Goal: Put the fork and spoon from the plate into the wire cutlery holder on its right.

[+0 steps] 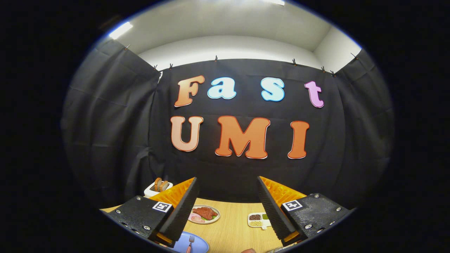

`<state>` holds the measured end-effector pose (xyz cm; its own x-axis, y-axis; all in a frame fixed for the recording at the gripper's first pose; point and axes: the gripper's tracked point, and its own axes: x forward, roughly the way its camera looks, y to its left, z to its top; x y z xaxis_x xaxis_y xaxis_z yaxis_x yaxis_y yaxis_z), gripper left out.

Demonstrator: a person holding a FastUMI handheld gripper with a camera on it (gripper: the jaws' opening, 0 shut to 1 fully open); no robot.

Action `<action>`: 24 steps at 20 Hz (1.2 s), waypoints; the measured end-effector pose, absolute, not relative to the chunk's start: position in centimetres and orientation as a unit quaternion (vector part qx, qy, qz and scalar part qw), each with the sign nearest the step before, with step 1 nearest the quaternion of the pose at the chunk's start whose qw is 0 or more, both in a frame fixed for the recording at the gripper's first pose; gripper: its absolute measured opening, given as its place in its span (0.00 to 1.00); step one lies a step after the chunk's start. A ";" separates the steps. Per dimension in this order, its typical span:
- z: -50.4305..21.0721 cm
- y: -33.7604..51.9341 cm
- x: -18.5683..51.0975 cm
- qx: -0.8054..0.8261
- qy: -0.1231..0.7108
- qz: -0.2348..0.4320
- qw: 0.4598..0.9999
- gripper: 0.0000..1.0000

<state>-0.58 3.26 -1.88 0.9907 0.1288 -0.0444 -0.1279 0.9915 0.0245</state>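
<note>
Hovering high over the wooden table (232, 225), gripper (226, 207) has its jaws spread wide, nothing between them. Approach step, no pick made yet. Fork (190, 243) lies on the blue plate (197, 245), near and just right of the left finger; spoon and wire holder not made out. Food plate (205, 214) and divided dish (258, 220) sit farther off. Next: tilt down, drop toward the fork handle.

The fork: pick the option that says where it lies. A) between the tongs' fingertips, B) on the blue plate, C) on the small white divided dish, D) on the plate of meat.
B: the fork lies on the blue plate, below the open tongs, which hold nothing.
</note>
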 end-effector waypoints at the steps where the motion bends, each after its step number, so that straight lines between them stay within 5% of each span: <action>1: -2.9 3.9 -0.5 0.008 0.038 0.073 0.997 0.98; 12: -19.7 11.5 -2.9 0.010 0.324 0.167 0.931 0.97; 16: -26.5 13.8 -5.7 0.011 0.453 0.188 0.872 0.91; 24: -35.0 16.3 -8.5 -0.002 0.569 0.200 0.798 0.76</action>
<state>-8.54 16.32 -35.03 0.2733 0.3160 -0.9086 -0.3210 0.9203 0.2235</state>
